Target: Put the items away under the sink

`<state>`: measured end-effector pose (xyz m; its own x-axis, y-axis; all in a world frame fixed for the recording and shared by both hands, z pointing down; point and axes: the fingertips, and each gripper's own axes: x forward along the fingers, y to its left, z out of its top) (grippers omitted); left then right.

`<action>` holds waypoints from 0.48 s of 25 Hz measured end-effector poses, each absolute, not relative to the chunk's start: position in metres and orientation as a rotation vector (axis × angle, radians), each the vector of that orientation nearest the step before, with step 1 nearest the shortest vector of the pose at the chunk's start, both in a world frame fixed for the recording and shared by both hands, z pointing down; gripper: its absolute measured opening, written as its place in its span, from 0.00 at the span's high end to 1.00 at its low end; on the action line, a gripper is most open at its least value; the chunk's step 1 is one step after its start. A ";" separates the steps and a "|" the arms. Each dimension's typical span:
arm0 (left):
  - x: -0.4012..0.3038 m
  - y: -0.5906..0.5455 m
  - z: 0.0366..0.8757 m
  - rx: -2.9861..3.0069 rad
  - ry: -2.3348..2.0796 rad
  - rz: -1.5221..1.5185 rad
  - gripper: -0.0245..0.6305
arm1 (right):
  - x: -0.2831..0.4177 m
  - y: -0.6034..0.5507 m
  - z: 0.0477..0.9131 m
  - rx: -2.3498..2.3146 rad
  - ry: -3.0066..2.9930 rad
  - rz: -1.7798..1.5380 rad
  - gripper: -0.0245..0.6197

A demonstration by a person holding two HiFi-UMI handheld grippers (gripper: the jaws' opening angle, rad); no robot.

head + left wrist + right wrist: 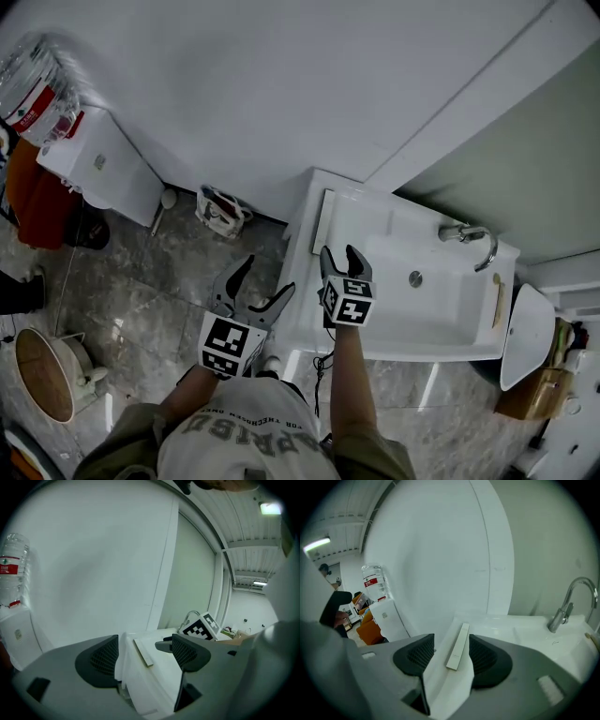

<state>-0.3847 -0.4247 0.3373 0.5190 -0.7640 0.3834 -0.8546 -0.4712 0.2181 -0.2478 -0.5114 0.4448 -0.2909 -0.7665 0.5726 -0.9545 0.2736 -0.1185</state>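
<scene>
Only overhead, floor basket [222, 212], beside sink [394, 319]

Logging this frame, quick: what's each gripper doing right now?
Left gripper: open, empty.
Right gripper: open, holding nothing.

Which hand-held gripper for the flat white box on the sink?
Right hand-held gripper: open over the sink, aimed at the flat white box; the left hand-held gripper hangs beside the sink.

The left gripper [267, 275] and right gripper [338, 251] are dark grey, each bearing a white cube [230, 344] with black square markers. At 6 o'clock, a pale T-shirt [246, 441] with dark lettering.
</scene>
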 end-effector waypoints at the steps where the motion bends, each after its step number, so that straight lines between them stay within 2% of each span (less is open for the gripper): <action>1: -0.385 -0.428 0.339 2.386 -1.326 0.331 0.44 | -0.250 -0.516 0.456 1.540 -2.125 0.671 0.62; 12: -0.384 -0.451 0.363 2.346 -1.263 0.382 0.44 | -0.257 -0.544 0.550 1.404 -1.906 0.863 0.62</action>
<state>-0.3837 -0.4506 0.3626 0.5436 -0.7153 0.4391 -0.8388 -0.4824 0.2526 -0.2566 -0.5442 0.5497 -0.2499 -0.5646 0.7867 -0.9636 0.2246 -0.1449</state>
